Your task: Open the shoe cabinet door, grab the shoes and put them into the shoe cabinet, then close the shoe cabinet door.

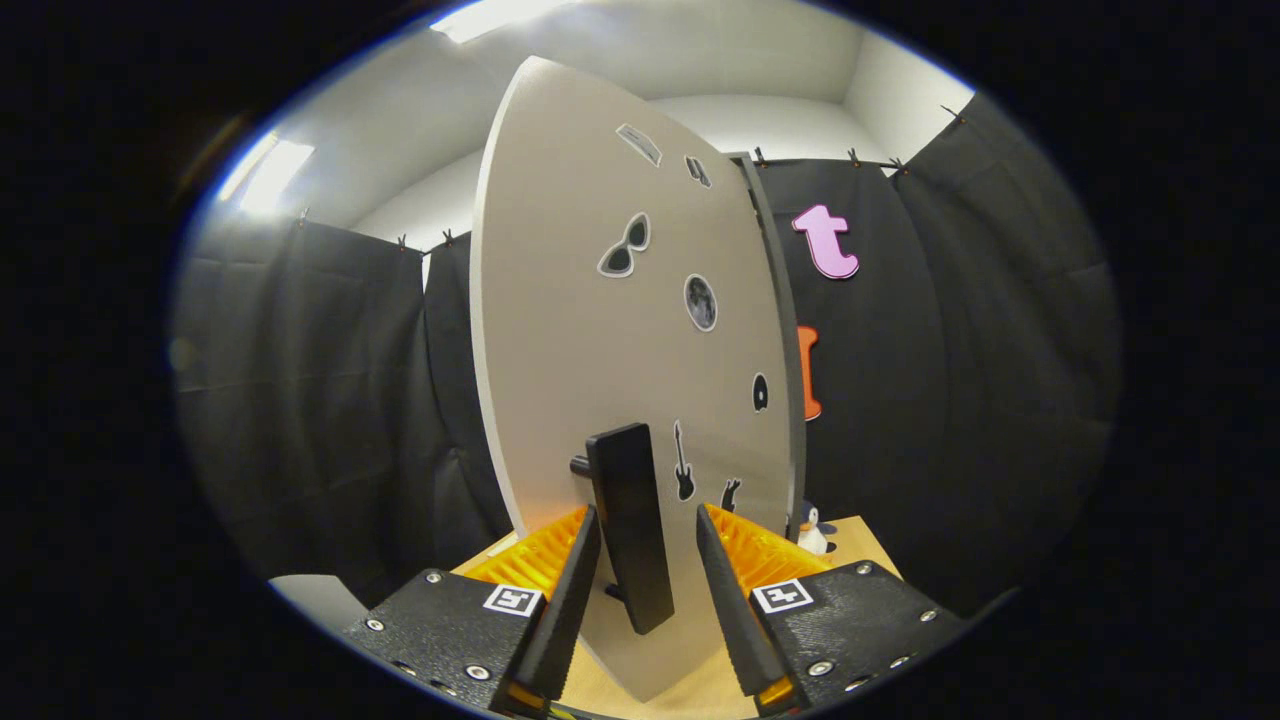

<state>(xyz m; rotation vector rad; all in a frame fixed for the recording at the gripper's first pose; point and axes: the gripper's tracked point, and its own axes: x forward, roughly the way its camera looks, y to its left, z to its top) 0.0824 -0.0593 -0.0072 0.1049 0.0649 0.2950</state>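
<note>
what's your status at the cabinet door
Gripper open, fingers either side of the black handle, not clamped. Cabinet door swung partly open. Nothing blocking; small penguin figure beyond the right finger.

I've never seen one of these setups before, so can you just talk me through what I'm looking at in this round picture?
The picture comes from a wide-angle camera that rides on a hand-held claw and looks forward along its two fingers, the black and orange wedges at the bottom. A person carries it; there is no robot arm. Just ahead stands the pale shoe cabinet door, dotted with small stickers. Its black bar handle sits between the fingers, which are open, with gaps on both sides, so nothing is gripped yet. The door stands on a light wooden surface, where a small penguin figure peeks out beside the door. Black cloth walls surround the booth.
</note>
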